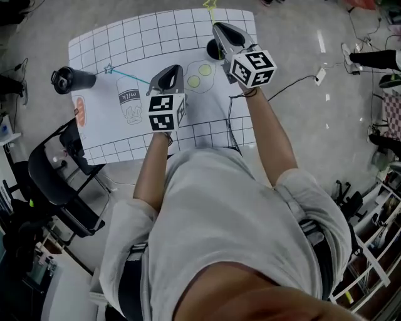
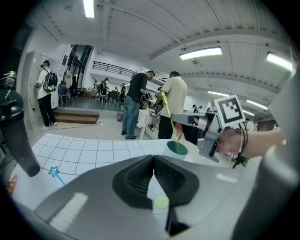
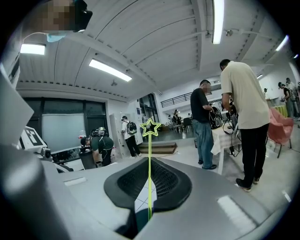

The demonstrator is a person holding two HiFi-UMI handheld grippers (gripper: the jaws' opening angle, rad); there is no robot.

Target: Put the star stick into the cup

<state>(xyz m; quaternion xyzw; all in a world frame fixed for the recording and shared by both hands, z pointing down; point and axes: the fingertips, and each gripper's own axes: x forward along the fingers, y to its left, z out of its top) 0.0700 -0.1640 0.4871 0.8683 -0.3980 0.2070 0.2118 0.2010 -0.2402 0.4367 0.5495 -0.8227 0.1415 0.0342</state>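
My right gripper [image 1: 220, 29] [image 3: 149, 161] is shut on a yellow-green star stick [image 3: 149, 154], which stands upright with its star [image 1: 210, 5] on top. Just below the jaws a dark cup [image 1: 212, 49] with a teal inside [image 2: 177, 148] stands on the white gridded mat [image 1: 144, 37]. In the left gripper view the stick [image 2: 169, 119] runs down to the cup's mouth; whether its tip is inside is unclear. My left gripper [image 1: 168, 73] [image 2: 153, 158] hovers over the mat's middle, shut and empty. A blue star stick [image 1: 125, 74] [image 2: 55, 173] lies flat to its left.
A black bottle [image 1: 72, 79] lies at the mat's left edge. The mat carries printed pictures, among them a milk carton [image 1: 130, 100] and fried eggs [image 1: 199, 75]. A black chair [image 1: 56, 182] stands left of the table, cables cross the floor on the right, and people stand behind.
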